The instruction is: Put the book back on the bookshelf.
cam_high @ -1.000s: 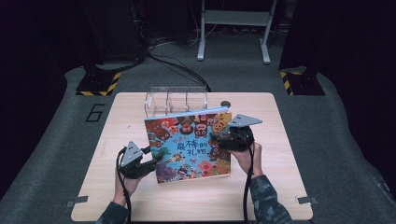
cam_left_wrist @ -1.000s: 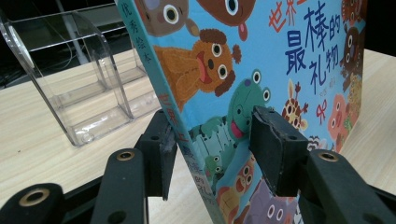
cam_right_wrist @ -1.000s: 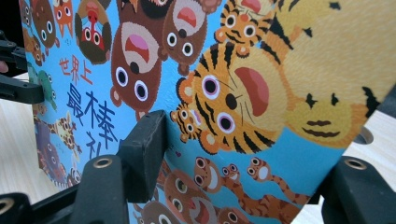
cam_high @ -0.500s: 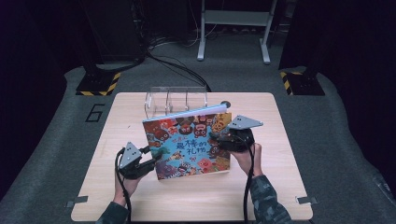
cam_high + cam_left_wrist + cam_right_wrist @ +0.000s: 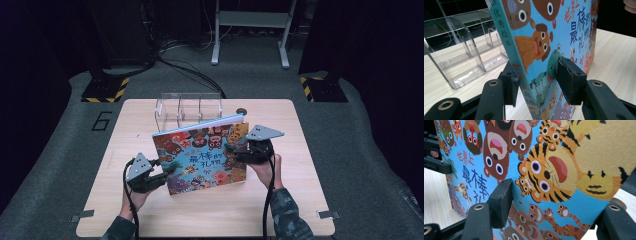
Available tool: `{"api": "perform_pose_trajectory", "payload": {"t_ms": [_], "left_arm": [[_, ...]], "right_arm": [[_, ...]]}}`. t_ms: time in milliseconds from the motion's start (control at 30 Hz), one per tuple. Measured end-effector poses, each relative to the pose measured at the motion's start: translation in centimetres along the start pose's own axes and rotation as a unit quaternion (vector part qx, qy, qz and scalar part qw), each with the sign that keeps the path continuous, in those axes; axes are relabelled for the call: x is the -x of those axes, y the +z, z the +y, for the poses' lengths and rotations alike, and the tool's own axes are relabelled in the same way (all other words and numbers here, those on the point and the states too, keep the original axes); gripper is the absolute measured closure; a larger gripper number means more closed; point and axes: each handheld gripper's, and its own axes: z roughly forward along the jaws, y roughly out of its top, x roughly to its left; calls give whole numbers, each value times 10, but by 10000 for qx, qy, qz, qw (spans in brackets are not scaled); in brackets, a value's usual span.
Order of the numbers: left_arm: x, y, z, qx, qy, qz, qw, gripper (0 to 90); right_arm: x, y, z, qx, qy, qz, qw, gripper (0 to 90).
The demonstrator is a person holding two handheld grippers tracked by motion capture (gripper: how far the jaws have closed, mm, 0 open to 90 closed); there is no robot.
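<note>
A picture book (image 5: pixel 202 155) is held upright above the wooden table (image 5: pixel 300 200), just in front of the clear acrylic rack (image 5: pixel 189 106), which serves as landmark. The book's spine edge is clamped by the left gripper (image 5: pixel 167 172), one pad on each cover, as the left gripper view confirms (image 5: pixel 537 82). Its opposite edge is clamped by the right gripper (image 5: pixel 231 150), seen closed across the cover in the right gripper view (image 5: pixel 554 207). Lifting and standing the book is judged complete; placing it into a slot of the rack behind it appears to remain, none of whose compartments is yet occupied.
</note>
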Motion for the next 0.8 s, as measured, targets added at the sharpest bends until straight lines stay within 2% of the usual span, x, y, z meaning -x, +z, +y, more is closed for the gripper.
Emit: {"api": "perform_pose_trajectory", "payload": {"t_ms": [67,133,367,433,467,533,567,633,667,700,800], "left_arm": [[1,1,1,48,-27,63,10000,540],[-1,1,2,-40,-56,4,10000,543],[1,-1,0,145,-40,-54,9999,568],[2,-2,0,134,16,-125,9998,582],[3,-2,0,132,62,-129,9998,595],[5,-1,1,91,131,-101,9998,612],[6,0,0,157,108,-36,9998,617],[5,-1,1,77,154,-98,9998,618],[6,0,0,154,135,-52,9998,618],[5,-1,1,94,147,-103,9998,618],[4,-1,1,121,115,-153,9997,616]], "right_arm": [[1,1,0,25,-18,-4,10000,374],[1,2,0,27,3,-28,10000,372],[2,3,3,-88,184,-26,9998,347],[3,3,4,-163,170,5,9997,315],[1,4,5,-210,217,-75,9995,283],[3,5,7,-236,214,-92,9995,261],[3,5,7,-240,234,-87,9994,260],[4,5,7,-246,193,-61,9995,260],[4,5,7,-241,194,-56,9995,260],[3,5,7,-224,231,-59,9995,260],[4,4,6,-237,213,-40,9995,260]]}}
